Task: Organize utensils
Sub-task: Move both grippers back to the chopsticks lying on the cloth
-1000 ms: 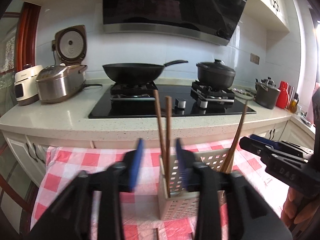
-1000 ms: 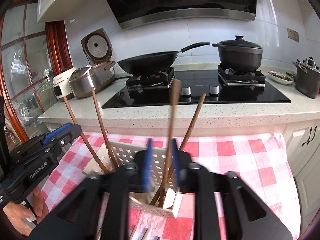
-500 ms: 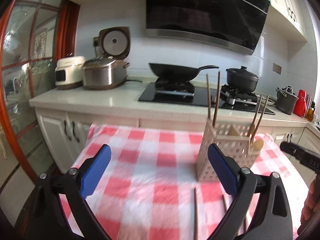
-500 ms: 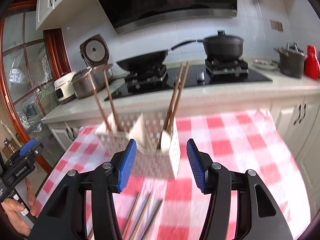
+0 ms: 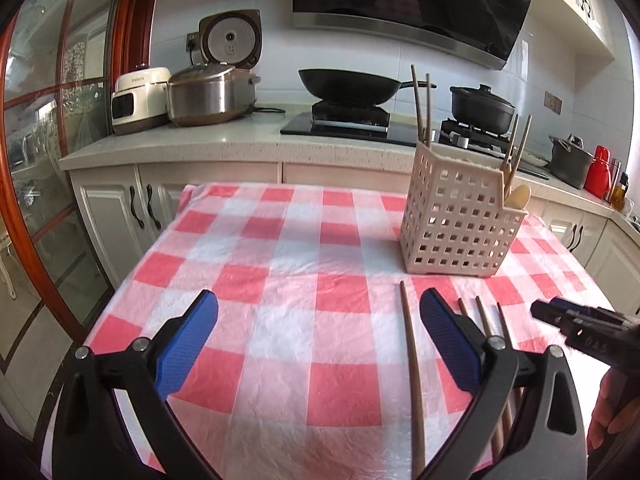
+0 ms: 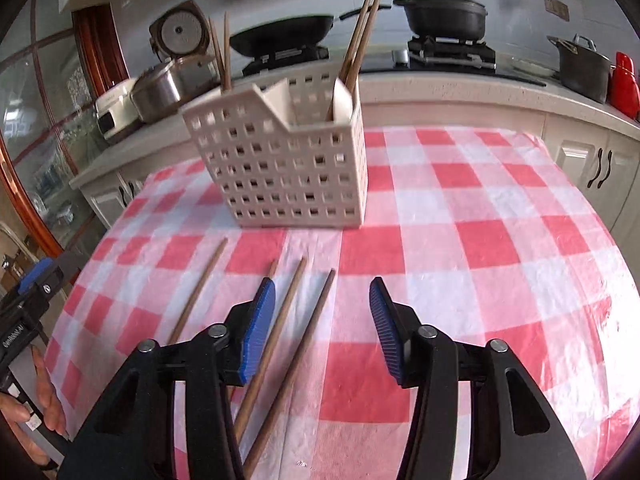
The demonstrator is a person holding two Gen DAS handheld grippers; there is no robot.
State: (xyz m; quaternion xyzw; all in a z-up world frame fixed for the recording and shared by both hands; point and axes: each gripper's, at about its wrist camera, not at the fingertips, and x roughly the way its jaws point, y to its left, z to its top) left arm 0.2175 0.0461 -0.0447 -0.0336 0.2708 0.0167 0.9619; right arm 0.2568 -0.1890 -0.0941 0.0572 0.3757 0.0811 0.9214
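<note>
Checked cloth covers the desk where the right gripper [image 6: 322, 320], its jaws released and just narrowing around nothing, hangs over two loose chopsticks [image 6: 294, 344] running lengthwise toward the white utensil basket [image 6: 280, 160], nearer it than the wide-open left gripper [image 5: 318, 340].

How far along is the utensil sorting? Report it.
Done: two pairs of chopsticks already stand in the basket. In hand: nothing; the left gripper and right gripper are open over the cloth, the right one's jaws just narrowing around two loose chopsticks. Left: four chopsticks lie on the cloth.
</note>
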